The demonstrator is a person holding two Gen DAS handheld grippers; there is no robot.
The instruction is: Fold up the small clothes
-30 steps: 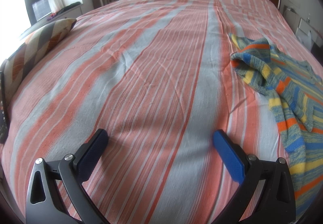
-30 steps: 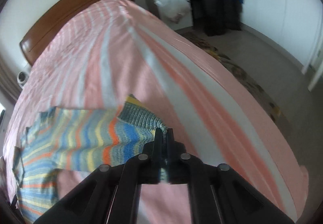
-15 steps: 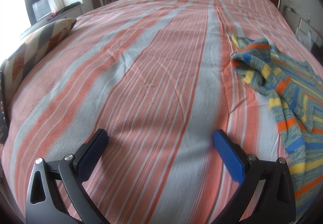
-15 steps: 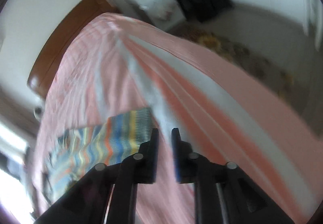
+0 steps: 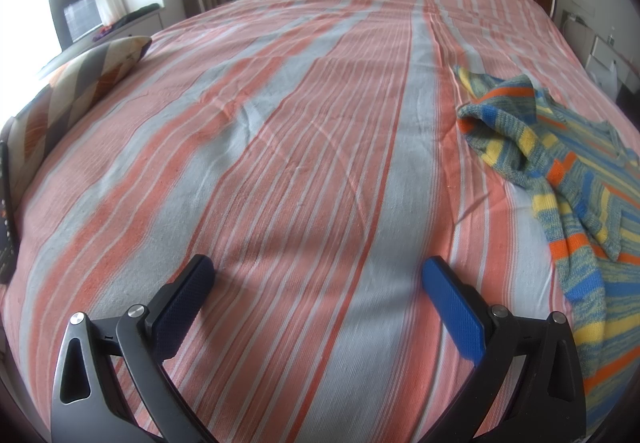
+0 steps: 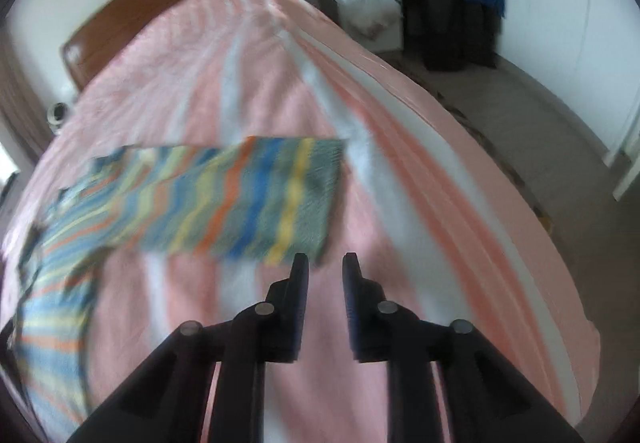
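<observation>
Right claw [image 6: 325, 263] has just let go of the striped knit garment [image 6: 224, 199]; jaws opening, nothing between them. Its sleeve now lies flat across the bed [image 6: 400, 147], so one fold is laid. Left claw [image 5: 316, 283] spread wide, empty, unmoved.

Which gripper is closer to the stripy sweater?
Right. The right gripper is just past the sweater's edge, jaws opening and empty. The left gripper hangs over bare bedspread beside it.

Bare striped bedspread [image 5: 280, 171] ahead, pillow [image 5: 80, 83] at left edge, knitted sweater [image 5: 560, 171] at right
</observation>
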